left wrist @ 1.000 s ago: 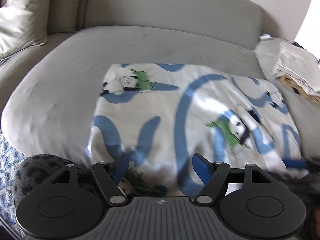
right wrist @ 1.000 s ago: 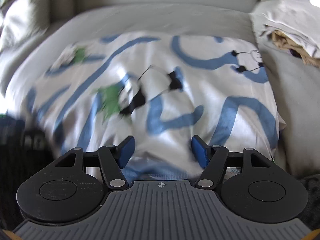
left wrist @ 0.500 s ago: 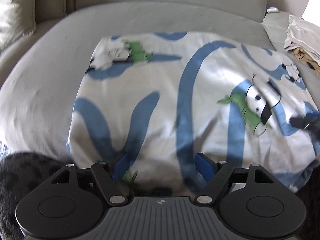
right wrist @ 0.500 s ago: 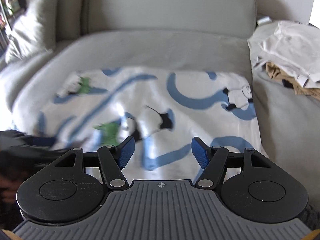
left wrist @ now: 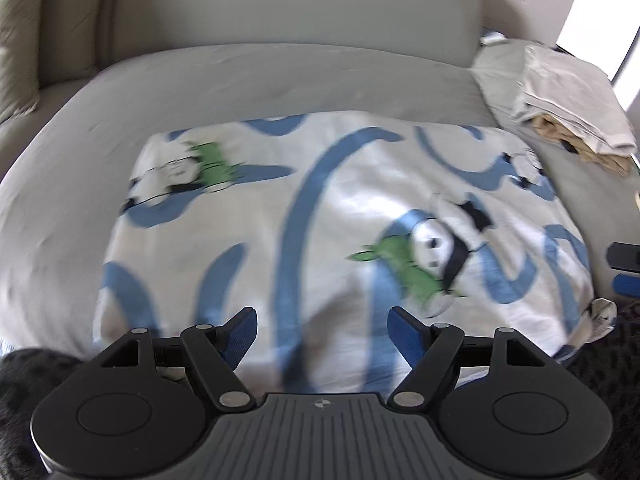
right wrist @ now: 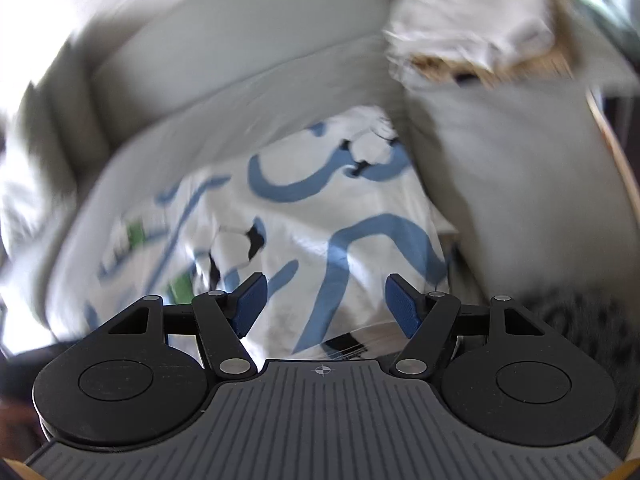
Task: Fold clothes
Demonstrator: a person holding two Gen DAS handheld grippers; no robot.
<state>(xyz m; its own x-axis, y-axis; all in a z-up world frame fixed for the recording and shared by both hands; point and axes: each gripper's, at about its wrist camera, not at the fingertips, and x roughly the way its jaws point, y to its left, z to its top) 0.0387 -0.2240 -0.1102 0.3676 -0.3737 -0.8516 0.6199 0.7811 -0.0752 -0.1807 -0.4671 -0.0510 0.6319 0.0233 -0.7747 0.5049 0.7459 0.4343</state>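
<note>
White cotton-looking garment (left wrist: 328, 224) printed with blue curving bands and green-and-black cartoon figures lies spread as a rough rectangle on the seat of the pale grey upholstered sofa (left wrist: 248, 76); near edge hangs over the seat front. Whether it is already folded once or merely laid flat cannot be told from these views; both are motion-blurred.

Handling (judgement): thin, soft, light fabric, no stiffness; will drape and sag between two hold points, and a single layer may slip from a shallow pinch. Best holds look like the two near corners or the near hem, one per claw. The right near corner (left wrist: 600, 316) is bunched into a small knot of cloth and offers an easy bite.

Left claw (left wrist: 322, 330): blue pads spread apart, nothing between them, hovering over the near hem. Right claw (right wrist: 324, 304): likewise spread, empty, above the garment's right near part.

Surroundings: stack of folded pale and tan laundry (left wrist: 568, 104) on the sofa's right end, close to the garment's far right corner. Grey cushion (right wrist: 516, 184) just beside the right edge, crowding that side. Dark patterned fabric (left wrist: 24, 376) below the seat front.
</note>
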